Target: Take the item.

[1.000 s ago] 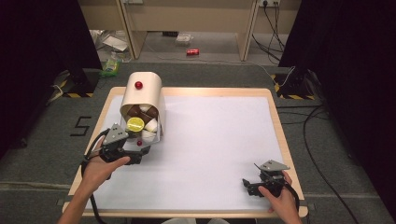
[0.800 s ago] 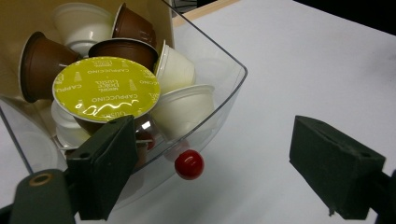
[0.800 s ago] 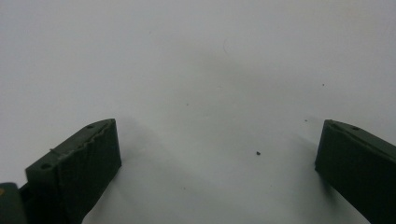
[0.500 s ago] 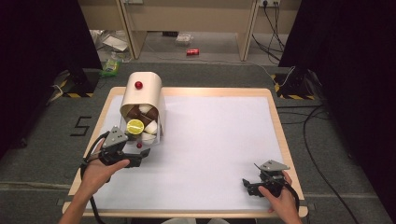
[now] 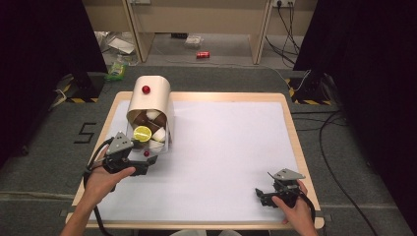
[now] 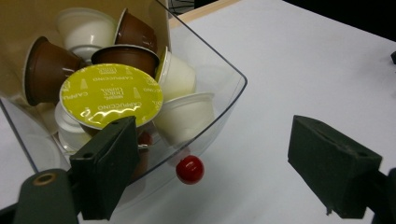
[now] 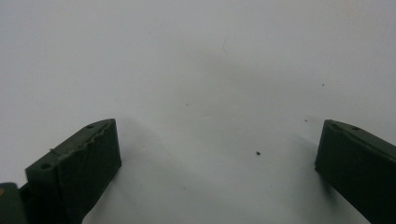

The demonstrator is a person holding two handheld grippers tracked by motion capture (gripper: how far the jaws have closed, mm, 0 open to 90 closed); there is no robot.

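Two grippers rest over the white table (image 5: 226, 147); the left gripper (image 6: 224, 154), jaws spread and holding nothing, straddles the red knob (image 6: 189, 169) on the clear door of the coffee capsule dispenser (image 5: 150, 110); the right gripper (image 7: 217, 158) gapes over bare tabletop, well apart.

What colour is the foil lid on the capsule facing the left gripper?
Yellow-green with white print; the foil lid shows best in the left gripper view.

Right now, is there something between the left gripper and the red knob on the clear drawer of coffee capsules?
Nothing visible stands in the way. The left gripper has open jaws, and the red knob sits in the gap between them, on the front of the clear drawer. The capsules lie behind that wall.
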